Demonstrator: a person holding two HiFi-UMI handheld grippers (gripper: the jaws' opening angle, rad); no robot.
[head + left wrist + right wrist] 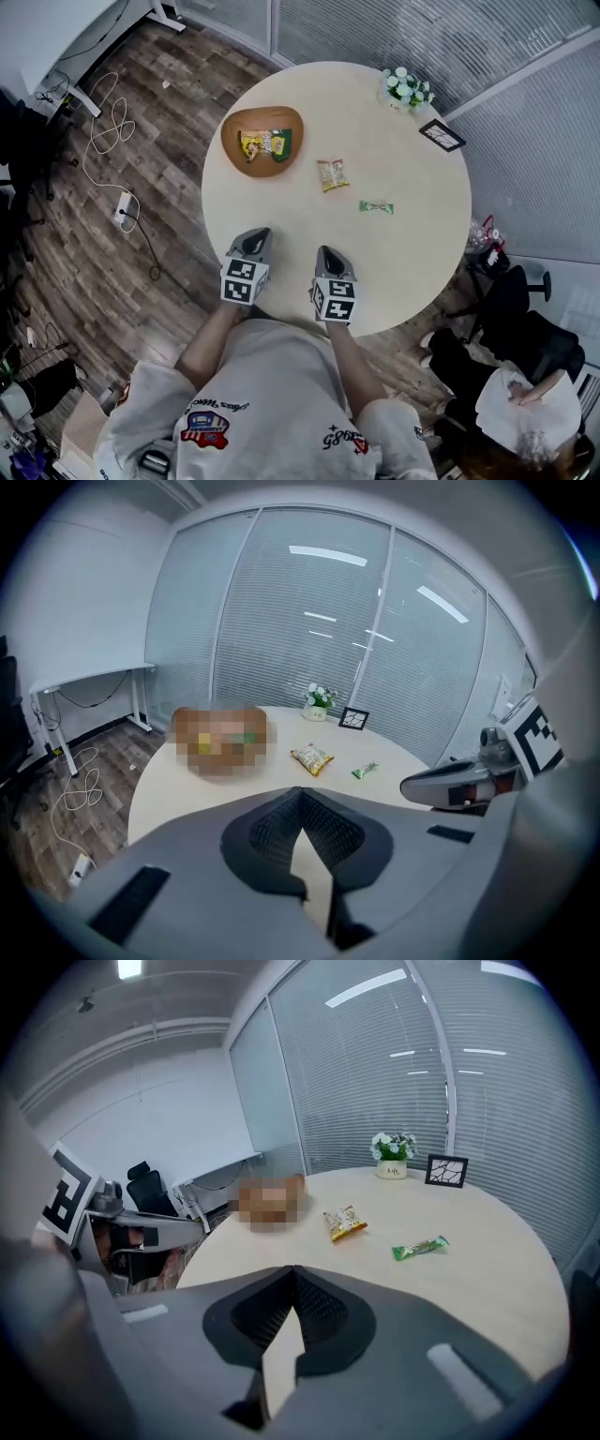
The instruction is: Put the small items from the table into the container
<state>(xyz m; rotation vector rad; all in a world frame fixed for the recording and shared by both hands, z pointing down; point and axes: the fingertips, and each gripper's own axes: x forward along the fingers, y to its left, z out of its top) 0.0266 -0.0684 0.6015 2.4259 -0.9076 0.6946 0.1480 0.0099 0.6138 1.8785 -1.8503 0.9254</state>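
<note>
Lying beyond right claw point(327, 251): snack packet point(332, 174)

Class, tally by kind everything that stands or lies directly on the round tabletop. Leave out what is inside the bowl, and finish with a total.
wooden bowl: 1
snack packets: 2 (yellow snack packet, green snack packet)
flower pot: 1
picture frame: 1
Total: 5

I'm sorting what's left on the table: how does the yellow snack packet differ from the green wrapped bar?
The yellow snack packet is broad and squarish; the green bar is slim and long. The packet lies nearer the wooden bowl; the bar lies farther from it. Both lie flat on the round table, outside the bowl.
</note>
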